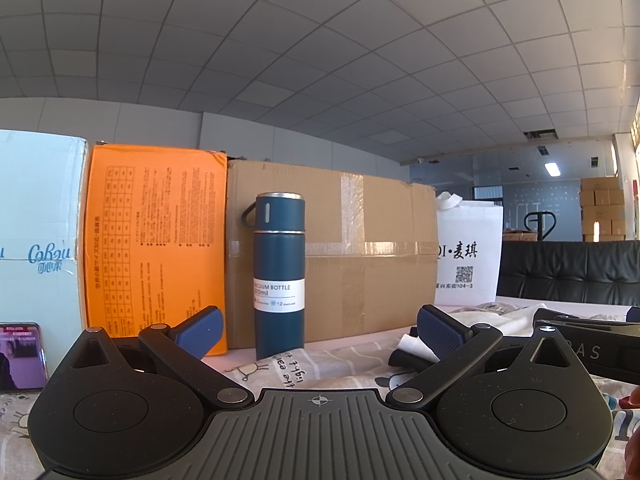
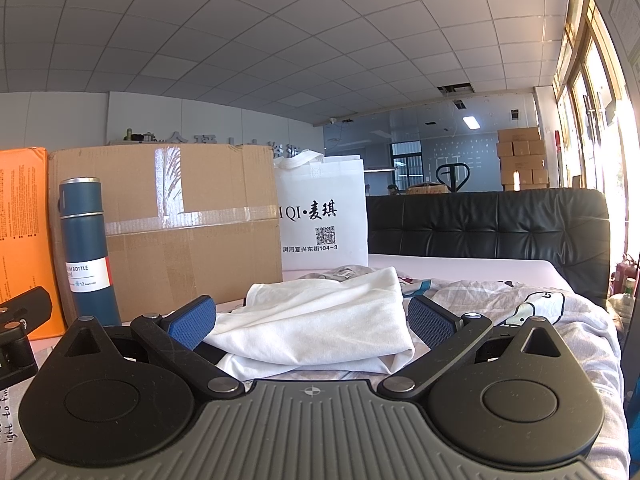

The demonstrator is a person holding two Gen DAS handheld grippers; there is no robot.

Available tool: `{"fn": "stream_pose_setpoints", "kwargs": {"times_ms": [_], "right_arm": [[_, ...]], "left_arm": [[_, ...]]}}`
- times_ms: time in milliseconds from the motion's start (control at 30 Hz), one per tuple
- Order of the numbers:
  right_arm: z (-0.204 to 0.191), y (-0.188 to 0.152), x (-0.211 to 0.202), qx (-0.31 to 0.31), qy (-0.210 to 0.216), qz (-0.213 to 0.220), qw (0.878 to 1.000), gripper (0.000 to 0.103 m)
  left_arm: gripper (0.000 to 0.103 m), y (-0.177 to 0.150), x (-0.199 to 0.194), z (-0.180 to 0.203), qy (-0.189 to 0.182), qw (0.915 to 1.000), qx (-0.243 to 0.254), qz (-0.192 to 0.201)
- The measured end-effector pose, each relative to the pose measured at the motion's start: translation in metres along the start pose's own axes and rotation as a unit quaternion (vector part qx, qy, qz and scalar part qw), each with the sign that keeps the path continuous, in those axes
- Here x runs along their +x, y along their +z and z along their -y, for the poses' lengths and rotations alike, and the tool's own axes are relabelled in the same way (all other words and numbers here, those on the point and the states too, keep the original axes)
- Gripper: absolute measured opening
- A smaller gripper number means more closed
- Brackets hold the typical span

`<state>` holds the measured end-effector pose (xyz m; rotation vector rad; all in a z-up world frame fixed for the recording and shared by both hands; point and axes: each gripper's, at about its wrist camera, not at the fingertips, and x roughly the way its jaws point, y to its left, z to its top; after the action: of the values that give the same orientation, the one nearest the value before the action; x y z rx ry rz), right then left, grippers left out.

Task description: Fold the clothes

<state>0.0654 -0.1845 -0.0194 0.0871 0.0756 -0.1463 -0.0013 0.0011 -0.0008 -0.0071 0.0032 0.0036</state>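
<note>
Presently, both tools are idle and level. The left hand-held gripper (image 1: 319, 330) stands with its blue pads spread wide, nothing between them; it faces a dark blue vacuum bottle (image 1: 279, 276) standing upright before a taped cardboard box (image 1: 360, 248). The right hand-held gripper (image 2: 313, 320) is likewise spread to its widest and grips nothing, though the white garment (image 2: 320, 316) lies directly ahead, its near edge between the open pads without evident contact.

The garment rests in a loose, crumpled heap on a cartoon-printed sheet (image 2: 540, 320) covering the tabletop, in front of a white tote bag (image 2: 324, 220).

Assessment: the fabric appears light, thin and entirely limp; it will sag and drag rather than hold shape, and layers may be pinched together unintentionally. No fold has been started. Recommended hold is on a single outer edge, ideally at a hem or shoulder corner, one tool to each corner, so the piece can be spread flat first.
</note>
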Motion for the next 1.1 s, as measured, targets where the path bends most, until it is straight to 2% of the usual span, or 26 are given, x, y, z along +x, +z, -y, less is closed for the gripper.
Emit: {"fn": "stream_pose_setpoints", "kwargs": {"times_ms": [867, 1100], "right_arm": [[0.003, 0.002, -0.003, 0.007, 0.007, 0.011, 1.000, 0.103], [0.001, 0.001, -0.009, 0.001, 0.007, 0.029, 1.000, 0.103]], "left_arm": [[0.103, 0.002, -0.007, -0.004, 0.008, 0.9996, -0.016, 0.020], [0.103, 0.002, -0.006, -0.004, 0.005, 0.9997, -0.014, 0.019]]}}
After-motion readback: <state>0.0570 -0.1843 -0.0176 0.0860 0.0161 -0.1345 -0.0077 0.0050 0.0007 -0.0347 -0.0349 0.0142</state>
